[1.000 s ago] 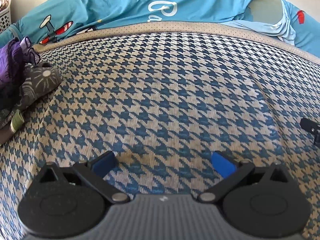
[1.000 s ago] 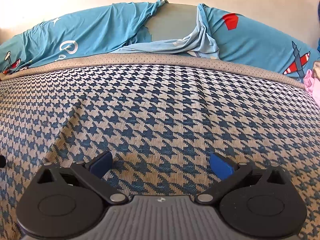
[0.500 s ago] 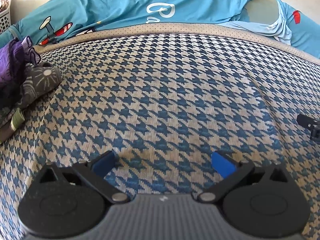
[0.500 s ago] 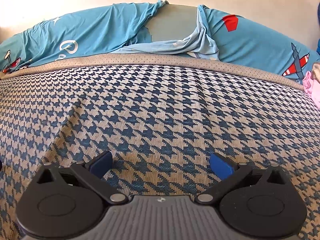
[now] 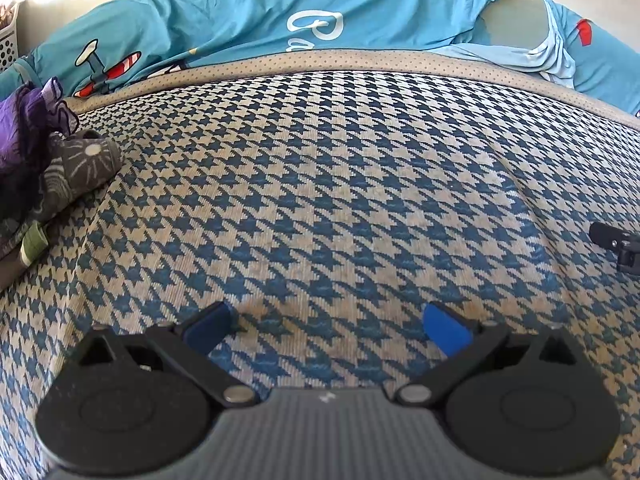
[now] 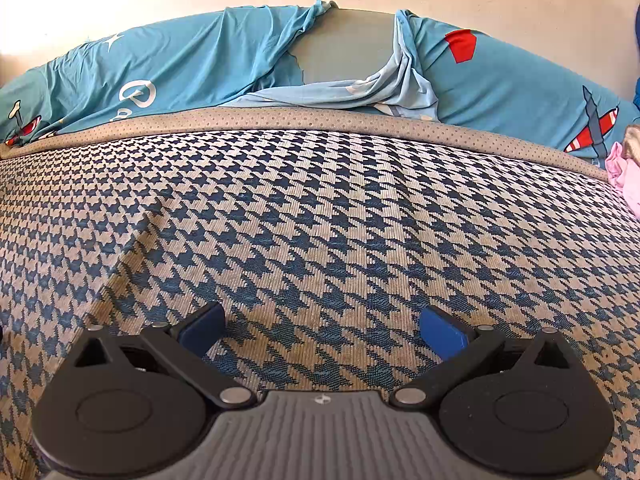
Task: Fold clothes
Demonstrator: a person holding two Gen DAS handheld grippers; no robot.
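Note:
A blue and beige houndstooth cloth (image 5: 320, 200) (image 6: 320, 220) lies spread flat and fills both views. My left gripper (image 5: 326, 326) hovers low over its near part, open, with nothing between the blue pads. My right gripper (image 6: 320, 326) is likewise open and empty over the same cloth. A black part of the right gripper (image 5: 616, 244) shows at the right edge of the left wrist view. At the left lies a heap of clothes: a purple garment (image 5: 28, 120) on a dark patterned one (image 5: 76, 168).
A turquoise sheet with aeroplane prints (image 5: 280, 12) (image 6: 160, 68) covers the back, with a grey dotted border (image 6: 320, 120) before it. A pink garment (image 6: 624, 176) lies at the far right. A white basket (image 5: 8, 40) stands at the far left.
The left gripper has edged slightly back and down, so the turquoise sheet sits lower in its view. The right gripper has barely moved. Both stay open.

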